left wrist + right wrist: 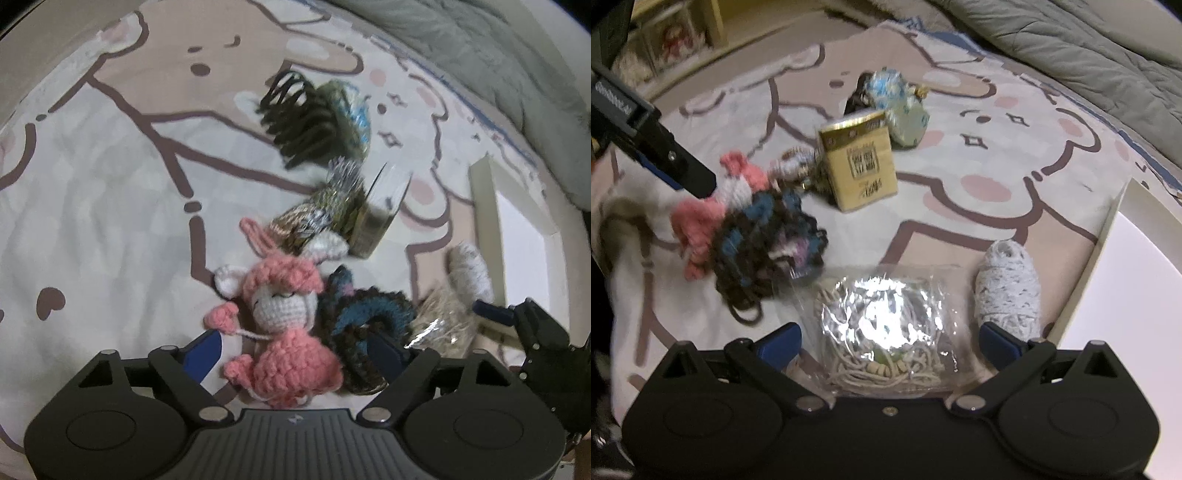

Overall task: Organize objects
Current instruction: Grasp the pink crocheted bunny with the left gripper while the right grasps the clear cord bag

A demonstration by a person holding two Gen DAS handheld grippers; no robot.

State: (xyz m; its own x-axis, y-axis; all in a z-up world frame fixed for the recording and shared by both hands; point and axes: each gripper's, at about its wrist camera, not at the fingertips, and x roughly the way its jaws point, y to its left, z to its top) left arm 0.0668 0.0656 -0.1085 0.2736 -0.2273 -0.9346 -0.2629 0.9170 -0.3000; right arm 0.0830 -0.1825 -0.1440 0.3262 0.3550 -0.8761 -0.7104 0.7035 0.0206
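A pink and white crochet doll (284, 332) lies on the cartoon-print sheet (110, 221). My left gripper (293, 354) points down over it, jaws open on either side, the right finger resting on a dark blue and brown yarn bundle (369, 314). A clear plastic bag of beige cord (882, 332) sits between the open jaws of my right gripper (890, 341); its pads stand at the bag's edges. The right wrist view also shows the doll (701, 218), the dark yarn (768, 240) and one finger of the left gripper (698, 184) above them.
A gold box (860, 162) stands mid-sheet, with a blue-white wrapped yarn ball (901, 107) and black yarn (295, 118) behind it. A white-grey yarn ball (1008, 291) lies beside a white tray's rim (1108, 236). A grey quilt (1071, 48) borders the far side.
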